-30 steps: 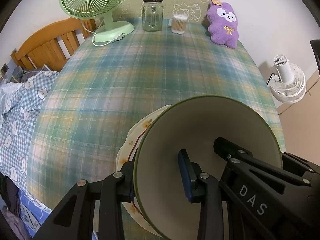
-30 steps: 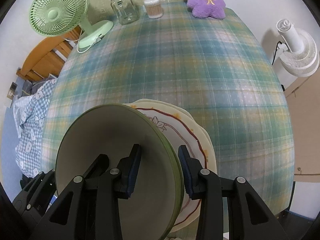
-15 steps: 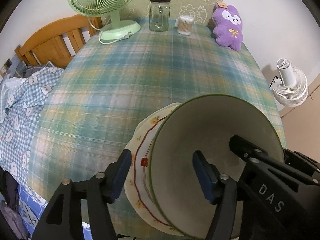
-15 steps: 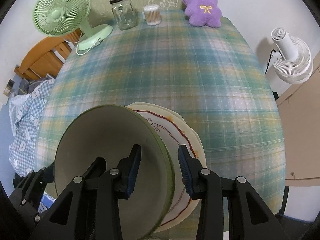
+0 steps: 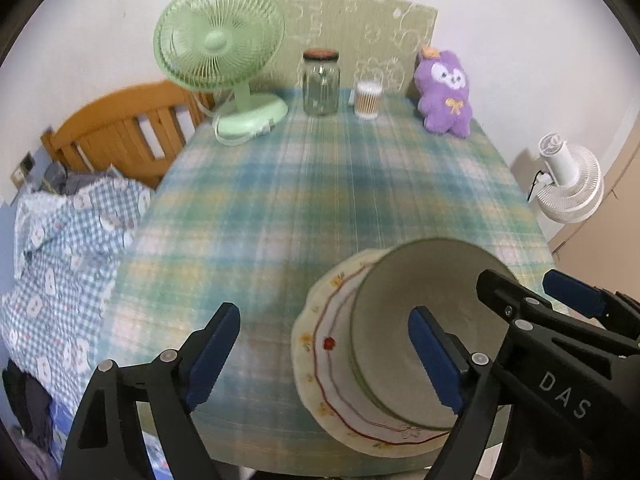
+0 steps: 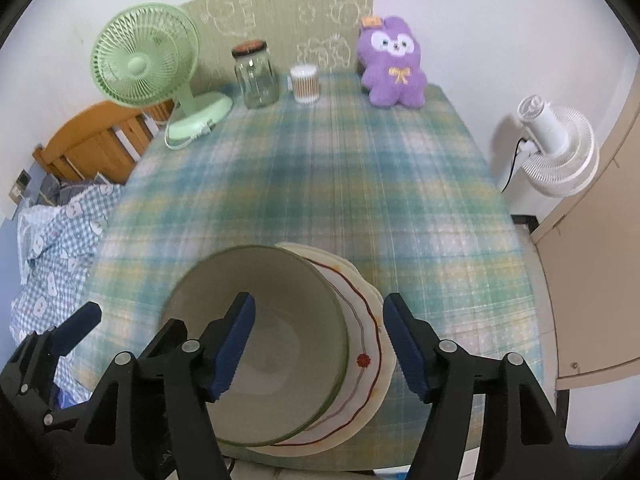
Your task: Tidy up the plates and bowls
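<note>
the bowl (image 5: 404, 320), cream inside with a thin green rim, sits on a stack of plates (image 5: 320, 344) at the lower right of the left wrist view, close to the near edge of the tabletop (image 5: 320, 184). the top plate has a scalloped rim, a red line and small flower marks. in the right wrist view the same bowl (image 6: 276, 332) fills the lower middle of the frame and the plates (image 6: 368, 344) show past its right side.

the left hand-held gripper (image 5: 324, 354) has its jaws spread wide and grips nothing; one blue pad sits at lower left over the cloth, the other lies over the bowl's mouth in the picture. the right hand-held gripper (image 6: 318, 344) is also spread wide and holds nothing: its left pad lies over the bowl's inside, its right pad to the right of the plate rim, so the bowl's right wall falls between the two without either pad pressing on it as far as can be seen.

the tabletop carries a green and blue plaid cloth. along the top of the left wrist frame stand a green desk fan (image 5: 220, 44), a glass jar (image 5: 321, 82) with a dark lid, a small tub of cotton swabs (image 5: 368, 99) and a purple plush toy (image 5: 444, 92). a white floor fan (image 5: 568, 184) is at the right edge, and a wooden bed frame (image 5: 120, 132) with blue checked bedding (image 5: 60, 264) is at the left.
</note>
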